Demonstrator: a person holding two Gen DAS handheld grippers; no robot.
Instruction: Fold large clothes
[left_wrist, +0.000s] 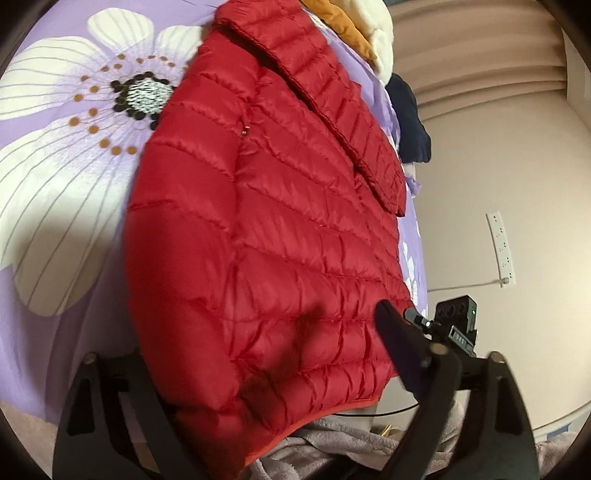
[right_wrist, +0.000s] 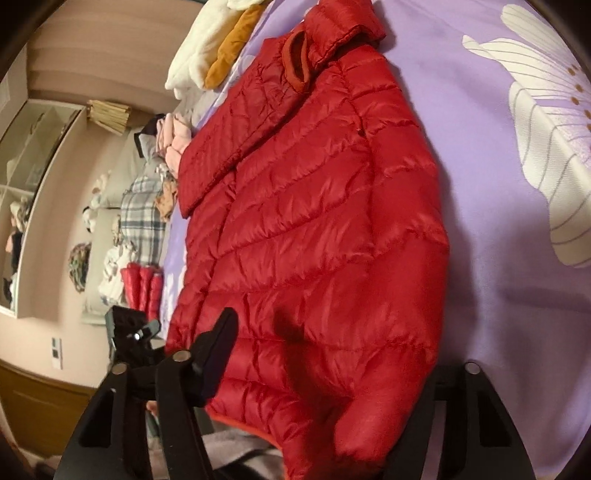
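left wrist view: a red puffer jacket (left_wrist: 266, 229) lies spread on a lilac bedspread (left_wrist: 48, 314) printed with a big white flower, its hem hanging over the near edge and one sleeve folded across the body. the left gripper (left_wrist: 280, 384) has its fingers set wide apart; the right finger (left_wrist: 400, 350) rests on the jacket near the hem, the other is hidden under the fabric, so whether it has hold of the hem cannot be told. right wrist view: the same jacket (right_wrist: 314, 229) fills the middle, collar toward the far edge. the right gripper (right_wrist: 328, 376) is spread wide too, one finger (right_wrist: 218, 347) at the hem, the other covered by fabric; its hold cannot be told.
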